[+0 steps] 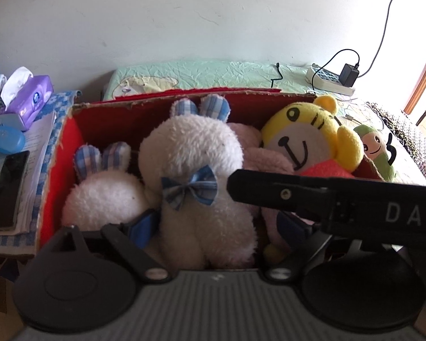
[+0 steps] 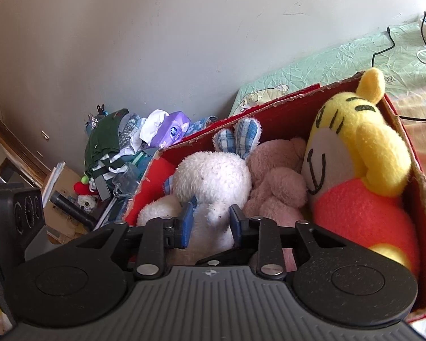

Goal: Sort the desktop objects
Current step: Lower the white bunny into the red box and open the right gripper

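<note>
1. Left wrist view, nearest: the left gripper point(image 1: 217, 228) stands wide, its blue pads on either side of the large white plush rabbit point(image 1: 196, 176) without pressing on it.
2. That rabbit, with a blue plaid bow point(image 1: 189, 189) at its neck and plaid ears, lies in the middle of the red cardboard box point(image 1: 71, 142).
3. Across the right of this view a black bar lettered "DAS" point(image 1: 326, 199) passes in front of the toys.
4. A small white rabbit point(image 1: 105, 196) with plaid ears lies to the left of the large one, inside the box.
5. A pink plush point(image 1: 267, 159) lies to the right of the large rabbit, and past it a yellow tiger plush point(image 1: 306, 136) in an orange top leans in the box's right end.
6. A small green-hooded doll point(image 1: 377, 147) sits just outside the box's right wall.
7. Left of the box, a black phone point(image 1: 8, 190) lies on papers, with a blue case point(image 1: 7, 139) and a purple tissue pack point(image 1: 28, 99) farther back.
8. Behind the box, a green bedsheet point(image 1: 213, 74) carries a power strip point(image 1: 332, 79) with a black charger plugged in.
9. Right wrist view: the right gripper point(image 2: 210, 221) is narrowly parted, its blue pads close against the large rabbit's lower body; whether they press on it I cannot tell.
10. Farther left in this view, folded clothes point(image 2: 108, 145) are piled by the wall.
</note>
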